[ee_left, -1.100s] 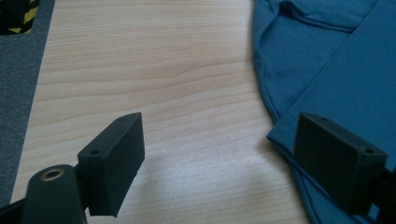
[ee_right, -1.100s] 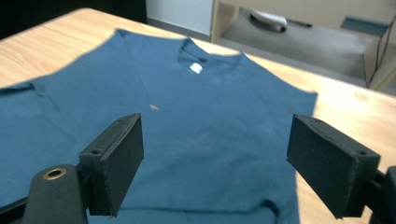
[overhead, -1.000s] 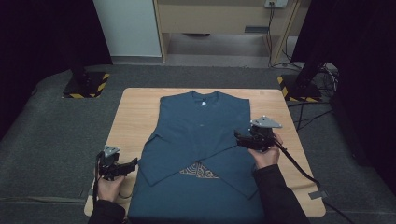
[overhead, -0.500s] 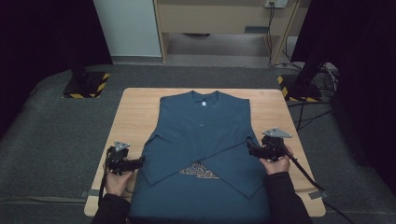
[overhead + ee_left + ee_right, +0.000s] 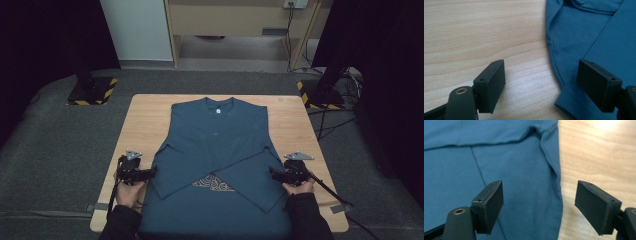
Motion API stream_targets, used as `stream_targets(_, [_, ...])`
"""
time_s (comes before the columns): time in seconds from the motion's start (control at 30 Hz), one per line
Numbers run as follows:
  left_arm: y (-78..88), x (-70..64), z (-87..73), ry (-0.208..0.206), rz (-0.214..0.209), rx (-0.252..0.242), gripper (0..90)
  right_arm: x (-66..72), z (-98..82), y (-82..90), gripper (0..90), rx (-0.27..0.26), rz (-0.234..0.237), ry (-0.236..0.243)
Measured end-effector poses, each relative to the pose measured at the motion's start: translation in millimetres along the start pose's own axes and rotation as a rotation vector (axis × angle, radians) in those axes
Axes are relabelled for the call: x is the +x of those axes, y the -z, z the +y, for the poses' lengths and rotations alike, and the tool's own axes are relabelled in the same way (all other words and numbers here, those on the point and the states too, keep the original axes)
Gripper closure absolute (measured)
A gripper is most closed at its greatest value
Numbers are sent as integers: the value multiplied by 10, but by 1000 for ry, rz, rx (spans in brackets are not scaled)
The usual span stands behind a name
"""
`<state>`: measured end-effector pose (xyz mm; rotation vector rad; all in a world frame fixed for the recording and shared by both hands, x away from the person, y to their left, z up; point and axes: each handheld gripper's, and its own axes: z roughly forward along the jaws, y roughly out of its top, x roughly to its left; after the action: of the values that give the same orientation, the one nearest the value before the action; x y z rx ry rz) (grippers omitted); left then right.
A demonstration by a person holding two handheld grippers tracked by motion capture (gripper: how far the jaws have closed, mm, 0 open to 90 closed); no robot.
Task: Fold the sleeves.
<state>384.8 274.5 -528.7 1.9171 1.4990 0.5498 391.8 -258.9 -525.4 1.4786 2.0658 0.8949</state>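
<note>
Blue shirt (image 5: 220, 165) mid-fold (sleeves crossed) at the tabletop's (image 5: 145, 120) centre.
Left gripper (image 5: 150, 173) and right gripper (image 5: 274, 173) straddle its lower side edges, jaws released and just narrowing, gripping nothing; next likely pinching both edges evenly.

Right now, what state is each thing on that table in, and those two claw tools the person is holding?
Blue shirt: flat on the table, both sleeves folded across the front, lower part hanging over the near edge.
Left gripper: jaws open, one each side of the shirt's side edge, nothing pinched; they have just been closing a little.
Right gripper: jaws open astride the opposite side edge, nothing pinched; also just closing a little.
Table: wooden, bearing the shirt.
</note>
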Motion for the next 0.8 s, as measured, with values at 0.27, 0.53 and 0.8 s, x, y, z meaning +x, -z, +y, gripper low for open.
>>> stream_targets(0.27, [-61, -82, 62, -30, 28, 11, 262, -10, -61, -58, 271, 2, -12, -7])
stream_targets(0.53, [-52, -156, 21, -35, 44, -39, 529, 14, -79, -61, 393, -33, -1, -8])
stream_targets(0.8, [-21, -247, -6, -38, 19, -38, 817, 40, -68, -103, 694, -77, 48, -11])
